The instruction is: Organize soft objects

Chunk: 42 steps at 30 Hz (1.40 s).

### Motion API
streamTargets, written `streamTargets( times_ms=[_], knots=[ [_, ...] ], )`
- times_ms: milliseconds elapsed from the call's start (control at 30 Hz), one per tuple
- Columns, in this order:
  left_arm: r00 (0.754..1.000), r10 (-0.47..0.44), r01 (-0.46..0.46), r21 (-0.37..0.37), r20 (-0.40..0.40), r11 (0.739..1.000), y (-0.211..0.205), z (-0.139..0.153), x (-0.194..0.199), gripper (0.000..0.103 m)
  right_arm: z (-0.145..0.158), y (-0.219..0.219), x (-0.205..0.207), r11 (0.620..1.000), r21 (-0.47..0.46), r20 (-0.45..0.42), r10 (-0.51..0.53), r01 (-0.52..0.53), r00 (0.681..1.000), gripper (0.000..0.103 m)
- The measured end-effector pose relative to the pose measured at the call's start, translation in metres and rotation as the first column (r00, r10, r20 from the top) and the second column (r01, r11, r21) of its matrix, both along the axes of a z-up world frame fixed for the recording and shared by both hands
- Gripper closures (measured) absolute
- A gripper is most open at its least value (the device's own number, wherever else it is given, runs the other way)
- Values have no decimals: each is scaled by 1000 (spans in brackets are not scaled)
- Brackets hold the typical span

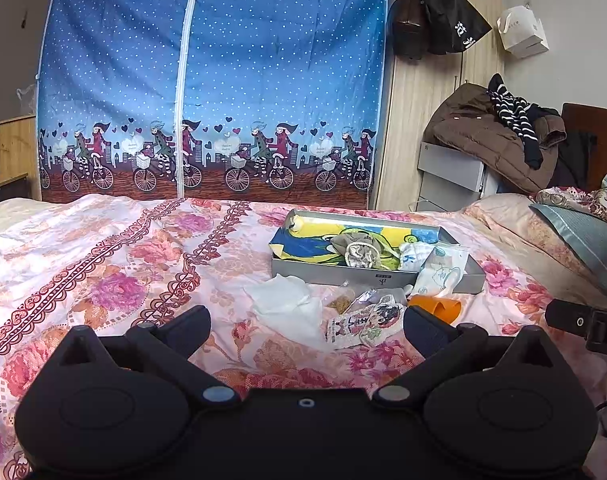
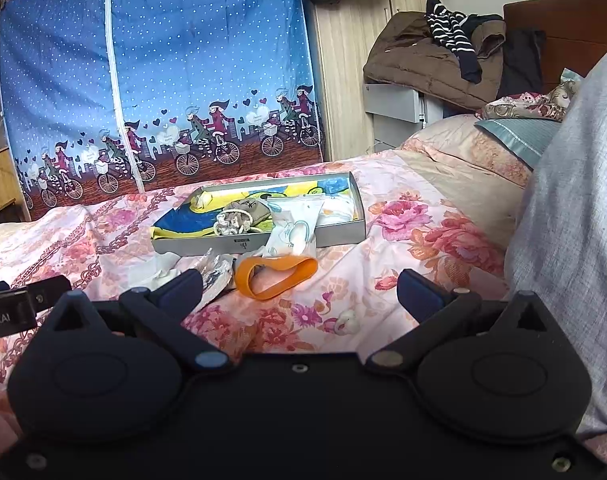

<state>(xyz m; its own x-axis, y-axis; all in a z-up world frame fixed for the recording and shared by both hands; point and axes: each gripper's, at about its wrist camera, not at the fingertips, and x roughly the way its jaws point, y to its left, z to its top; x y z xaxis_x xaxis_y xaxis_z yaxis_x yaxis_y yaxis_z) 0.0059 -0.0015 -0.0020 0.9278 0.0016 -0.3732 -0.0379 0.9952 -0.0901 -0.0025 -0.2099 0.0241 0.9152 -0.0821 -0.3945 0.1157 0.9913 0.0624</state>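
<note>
A grey shallow box (image 1: 327, 274) (image 2: 343, 234) sits on the floral bedspread and holds a yellow-blue cloth (image 1: 303, 246), a beige pouch (image 2: 249, 210) and a scrunchie (image 1: 359, 256). A clear printed bag (image 1: 441, 272) (image 2: 293, 228) leans over its front rim. On the bed in front lie a white tissue (image 1: 287, 306), a printed packet (image 1: 363, 322) and an orange band (image 2: 277, 276) (image 1: 437, 306). My left gripper (image 1: 305, 326) is open and empty, just short of the tissue and packet. My right gripper (image 2: 299, 290) is open and empty, just short of the orange band.
A blue fabric wardrobe (image 1: 211, 80) stands behind the bed. A wooden cabinet with hanging bags (image 1: 435, 20) is at its right, with a pile of coats (image 1: 491, 136) on drawers. Pillows (image 2: 515, 136) lie at the right. A small white ball (image 2: 347, 322) lies near the right gripper.
</note>
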Motion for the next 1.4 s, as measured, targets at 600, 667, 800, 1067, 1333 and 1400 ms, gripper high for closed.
streamTargets(
  times_ms=[600,667,800,1067,1333,1400],
  knots=[
    [1000,2,-2,-1,-2,1000,1,-1,0,1,-1,2,0,1000,-2,-3,-2,2,1000,0],
    [1000,4,-4,-2,-4,1000,4,-3,0,1,-2,3,0,1000,-3,-6,-3,2,1000,0],
    [1000,9,-9,1,-11,1000,9,-7,-1,1,-3,2,1,1000,-6,-15,-3,3,1000,0],
    [999,15,-15,5,-30,1000,10,-4,0,1,-3,-1,2,1000,-13,-31,-10,9,999,0],
    [998,21,-21,5,-61,1000,10,-6,6,1,-4,-1,6,1000,-19,-63,-23,22,998,0],
    [997,16,-16,7,-70,1000,9,-7,9,1,-6,0,9,999,-25,-84,-28,26,996,0]
  ],
)
